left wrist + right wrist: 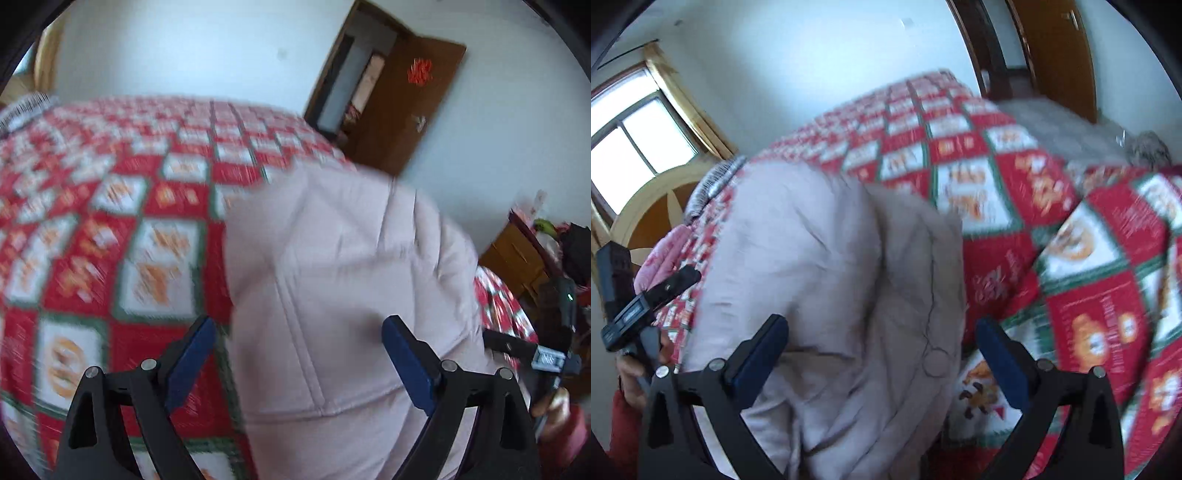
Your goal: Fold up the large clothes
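Blue-padded fingers of the left gripper [299, 354] are standing spread wide, nothing pinched btwn them; they are hovering over the near part of the pale quilted coat [343, 280], w/ the left finger over the bedspread just beside the coat's edge. Right gripper [882, 354] is likewise spread apart, gripping nothing, straddling the coat's right-hand border where a round snap [936, 363] is showing. Coat is lying on the bed atop the red-and-white checked bedspread [110, 221], bunched into a fairly compact mound w/ a layer lapping over along its right side, seams and stitching visible. Both views are motion-blurred, so fine creases cannot be judged. Judgement: step in hand appears to be btwn folds, i.e. both claws free and repositioning for a fresh grip; task looks partway done since the garment reads as already doubled in part, though how many folds cannot be told. Next move is calling for each claw to close on a near corner or hem, both layers caught, then lifting evenly and carrying fabric across w/o dragging the bedspread. Beyond the bed, brown door [406, 107] is standing open; window [639, 144] is lighting the far wall.
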A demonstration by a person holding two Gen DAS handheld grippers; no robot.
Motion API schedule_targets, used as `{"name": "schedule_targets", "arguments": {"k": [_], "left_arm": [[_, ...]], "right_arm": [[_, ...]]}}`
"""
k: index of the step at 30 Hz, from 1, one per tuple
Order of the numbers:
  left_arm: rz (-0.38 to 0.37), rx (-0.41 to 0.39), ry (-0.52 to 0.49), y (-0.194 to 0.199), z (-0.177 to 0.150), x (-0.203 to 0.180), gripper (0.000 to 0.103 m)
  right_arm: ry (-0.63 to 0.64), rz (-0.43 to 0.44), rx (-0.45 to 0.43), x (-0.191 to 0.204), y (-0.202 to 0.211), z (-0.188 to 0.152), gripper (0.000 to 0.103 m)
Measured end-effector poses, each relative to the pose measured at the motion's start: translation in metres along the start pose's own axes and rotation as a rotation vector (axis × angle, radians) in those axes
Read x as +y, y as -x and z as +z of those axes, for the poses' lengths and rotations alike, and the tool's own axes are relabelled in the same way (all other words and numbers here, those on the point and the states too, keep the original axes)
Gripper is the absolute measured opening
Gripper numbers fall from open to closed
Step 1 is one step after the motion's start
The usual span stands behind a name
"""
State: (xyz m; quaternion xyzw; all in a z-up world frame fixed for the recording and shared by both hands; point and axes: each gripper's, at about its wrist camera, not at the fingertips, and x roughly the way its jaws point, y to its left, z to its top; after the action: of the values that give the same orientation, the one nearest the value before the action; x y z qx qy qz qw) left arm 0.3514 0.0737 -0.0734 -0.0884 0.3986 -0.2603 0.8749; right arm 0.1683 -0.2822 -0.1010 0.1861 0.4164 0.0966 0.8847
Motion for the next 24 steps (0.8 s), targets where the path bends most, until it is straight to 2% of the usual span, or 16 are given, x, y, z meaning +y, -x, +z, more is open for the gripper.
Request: {"name": "schedule_targets", "arguments": {"k": [4,7,10,13,17,18,20,21,22,24], "left_arm": [[-0.094,0.007,0.092,-0.018,-0.014,0.014,0.098],[-0.201,0.063,0.193,-0.038,-0.019,0.030,0.102],[-0.312,0.109,0.264,-0.052,-0.025,0.042,0.102],[-0.333,0.096,0.222,-0.053,-0.027,0.041,0.102],[-0.326,0.064,0.164,-0.052,-0.029,0.032,0.101],[-0.328,0.058,0.158,-0.051,-0.029,0.029,0.097],[-0.347,0.051,0.153,-0.047,-0.032,0.023,0.090],[-0.350,0.045,0.143,-0.043,-0.034,0.018,0.088],[-0.349,0.039,0.125,-0.038,-0.033,0.013,0.088],[-0.369,0.021,0.087,-0.021,-0.042,0.000,0.088]], "right_arm": [[-0.074,0.085,0.039,-0.018,-0.019,-0.003,0.103],[-0.015,0.081,0.041,-0.009,-0.026,-0.001,0.103],[0.010,0.123,0.047,-0.002,-0.039,0.001,0.103],[-0.068,0.205,0.041,-0.010,-0.056,-0.002,0.103],[-0.047,0.207,0.039,-0.006,-0.059,-0.004,0.103],[-0.047,0.214,0.053,-0.006,-0.059,-0.004,0.103],[-0.065,0.253,0.096,-0.002,-0.060,-0.006,0.094],[-0.088,0.292,0.113,-0.003,-0.062,-0.006,0.083],[-0.113,0.329,0.124,-0.002,-0.059,-0.011,0.076],[-0.100,0.346,0.127,0.008,-0.049,-0.026,0.073]]}}
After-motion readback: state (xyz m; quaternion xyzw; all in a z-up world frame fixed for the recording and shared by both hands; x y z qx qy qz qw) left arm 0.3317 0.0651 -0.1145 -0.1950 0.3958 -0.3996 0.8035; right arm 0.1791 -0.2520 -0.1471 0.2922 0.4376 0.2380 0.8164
